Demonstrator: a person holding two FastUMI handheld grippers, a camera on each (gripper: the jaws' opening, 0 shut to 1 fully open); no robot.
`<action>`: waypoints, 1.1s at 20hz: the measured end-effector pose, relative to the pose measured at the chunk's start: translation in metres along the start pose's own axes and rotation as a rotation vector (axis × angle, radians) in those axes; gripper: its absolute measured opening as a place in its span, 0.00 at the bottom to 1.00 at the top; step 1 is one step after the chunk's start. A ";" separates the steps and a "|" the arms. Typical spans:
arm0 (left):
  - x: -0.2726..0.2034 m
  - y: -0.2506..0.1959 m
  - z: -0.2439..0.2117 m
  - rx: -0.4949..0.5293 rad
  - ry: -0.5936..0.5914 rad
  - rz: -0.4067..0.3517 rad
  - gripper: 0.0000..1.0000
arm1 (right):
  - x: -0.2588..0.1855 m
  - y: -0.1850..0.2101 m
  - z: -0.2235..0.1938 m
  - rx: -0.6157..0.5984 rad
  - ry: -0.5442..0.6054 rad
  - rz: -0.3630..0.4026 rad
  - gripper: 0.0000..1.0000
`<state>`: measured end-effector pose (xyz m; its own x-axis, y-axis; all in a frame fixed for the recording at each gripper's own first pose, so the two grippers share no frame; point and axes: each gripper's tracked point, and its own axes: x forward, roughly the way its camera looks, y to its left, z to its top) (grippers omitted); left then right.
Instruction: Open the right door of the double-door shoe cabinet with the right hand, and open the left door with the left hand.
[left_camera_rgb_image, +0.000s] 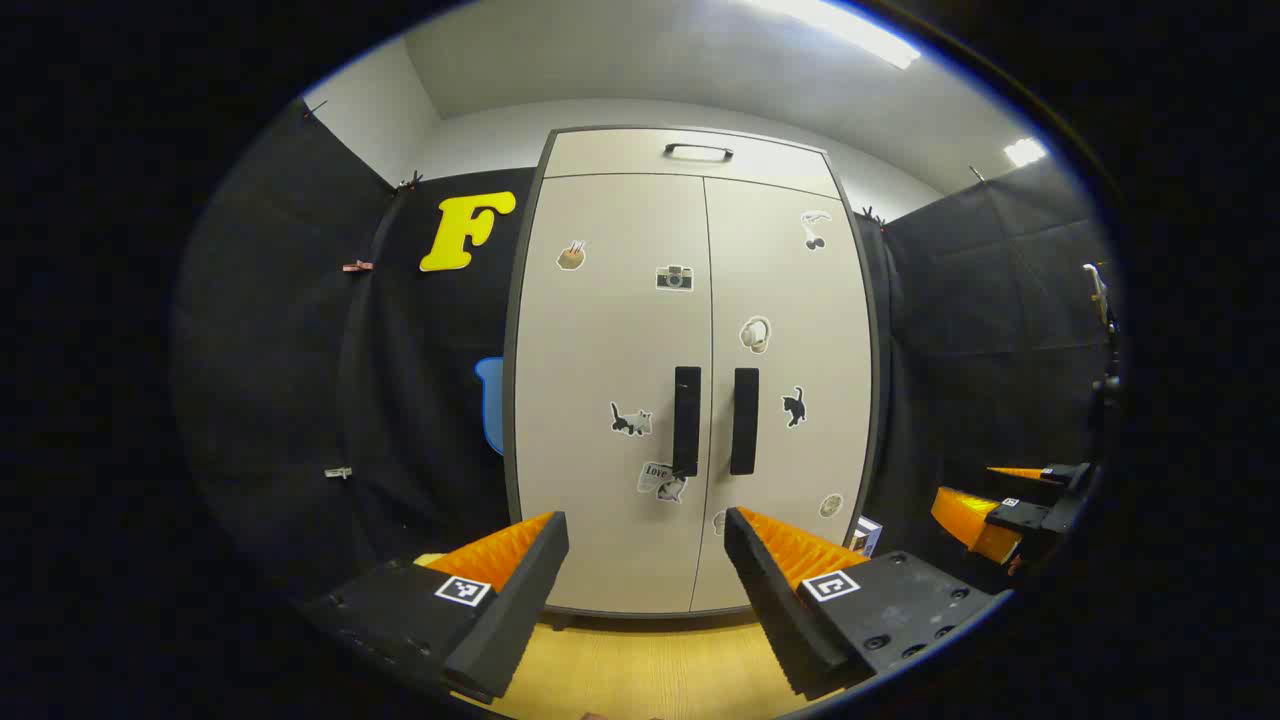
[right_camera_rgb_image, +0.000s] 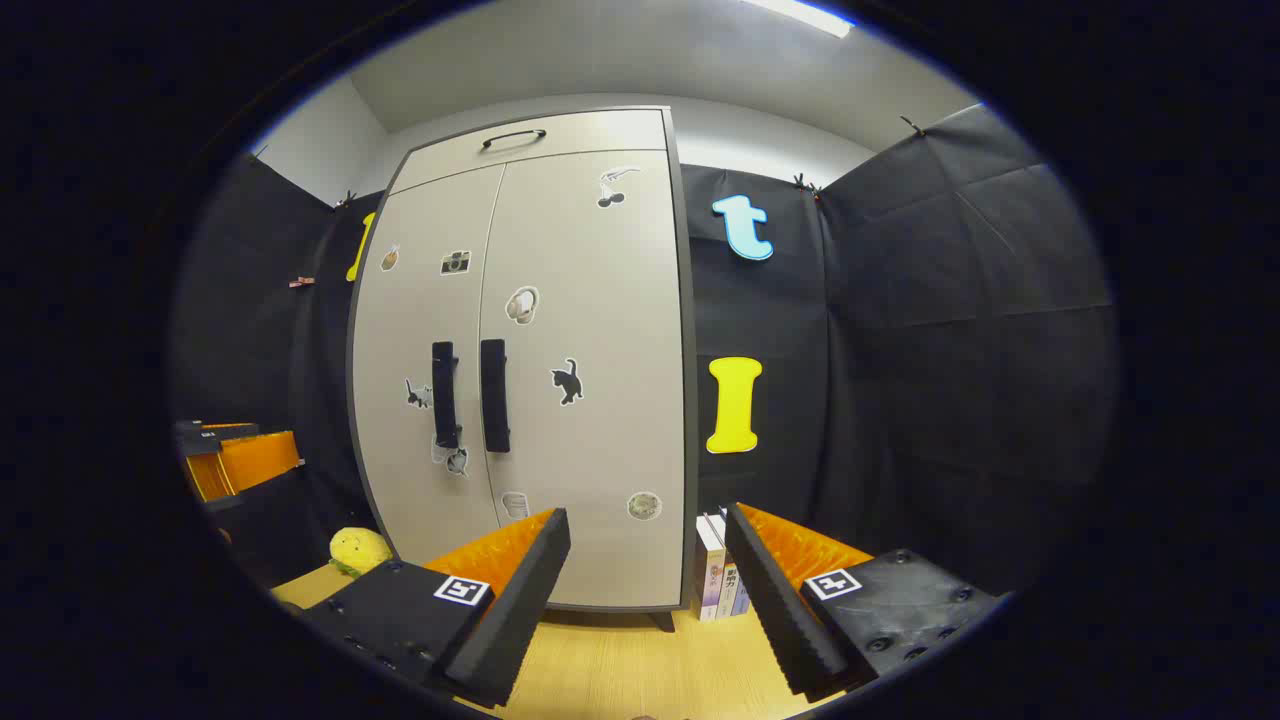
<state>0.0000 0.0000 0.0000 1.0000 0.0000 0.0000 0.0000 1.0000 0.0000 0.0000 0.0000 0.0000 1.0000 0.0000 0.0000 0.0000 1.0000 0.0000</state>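
The pale double-door shoe cabinet (left_camera_rgb_image: 690, 330) stands ahead with both doors closed, stickers scattered on them. Two dark vertical handles sit side by side at the middle seam: the left door's handle (left_camera_rgb_image: 686, 420) and the right door's handle (left_camera_rgb_image: 744, 420). In the right gripper view the cabinet (right_camera_rgb_image: 560, 350) stands left of centre, with its left handle (right_camera_rgb_image: 444, 394) and right handle (right_camera_rgb_image: 494, 395). My left gripper (left_camera_rgb_image: 648, 560) is open, well short of the doors, below the handles. My right gripper (right_camera_rgb_image: 648, 560) is open too, aimed at the cabinet's lower right corner. The right gripper (left_camera_rgb_image: 1010, 505) also appears at the far right of the left gripper view.
The cabinet stands on a light wooden surface (left_camera_rgb_image: 640, 670). A few books (right_camera_rgb_image: 722, 578) lean against its right side. A yellow plush toy (right_camera_rgb_image: 358, 549) lies at its left. A closed top drawer with a dark handle (left_camera_rgb_image: 698, 152) caps the cabinet. Black cloth walls enclose the booth.
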 end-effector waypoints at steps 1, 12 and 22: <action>0.000 0.004 -0.003 -0.004 0.005 -0.006 0.97 | -0.003 0.006 -0.001 0.016 0.010 0.001 0.98; 0.000 0.042 -0.019 -0.009 0.041 -0.013 0.98 | -0.007 0.024 -0.008 0.048 0.063 -0.027 0.99; 0.004 0.050 -0.019 0.021 0.035 -0.022 0.98 | 0.003 0.047 -0.007 0.022 0.065 0.001 0.98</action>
<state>0.0036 0.0499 -0.0194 0.9992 -0.0212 -0.0350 0.0219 0.9996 0.0202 0.0025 0.0471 -0.0068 0.9979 0.0013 -0.0651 0.0001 0.9998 0.0219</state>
